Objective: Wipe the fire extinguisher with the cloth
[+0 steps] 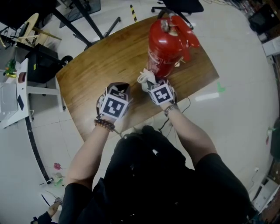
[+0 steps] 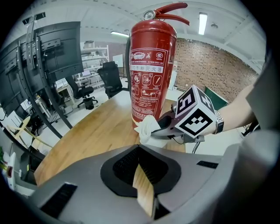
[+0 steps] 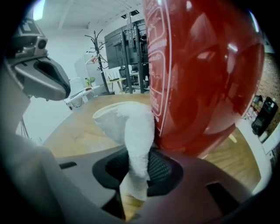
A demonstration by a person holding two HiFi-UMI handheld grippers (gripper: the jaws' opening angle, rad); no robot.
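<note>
A red fire extinguisher (image 1: pixel 166 43) (image 2: pixel 151 70) stands upright near the far right edge of the wooden table (image 1: pixel 96 74). My right gripper (image 1: pixel 149 83) (image 3: pixel 135 175) is shut on a bunched white cloth (image 1: pixel 145 78) (image 3: pixel 131 131). The cloth (image 2: pixel 146 127) presses against the lower side of the red cylinder (image 3: pixel 201 74), close to its base. My left gripper (image 1: pixel 119 86) (image 2: pixel 141 164) hovers over the table just left of the right one, shut with nothing in it, apart from the extinguisher. In the right gripper view it (image 3: pixel 43 74) shows at the upper left.
The table's near edge runs just under both grippers. A thin cable (image 1: pixel 186 105) hangs off that edge by the right wrist. A black office chair (image 1: pixel 179 6) stands beyond the table, black stand legs (image 1: pixel 83 22) at the back left, a white desk (image 1: pixel 13 100) at the far left.
</note>
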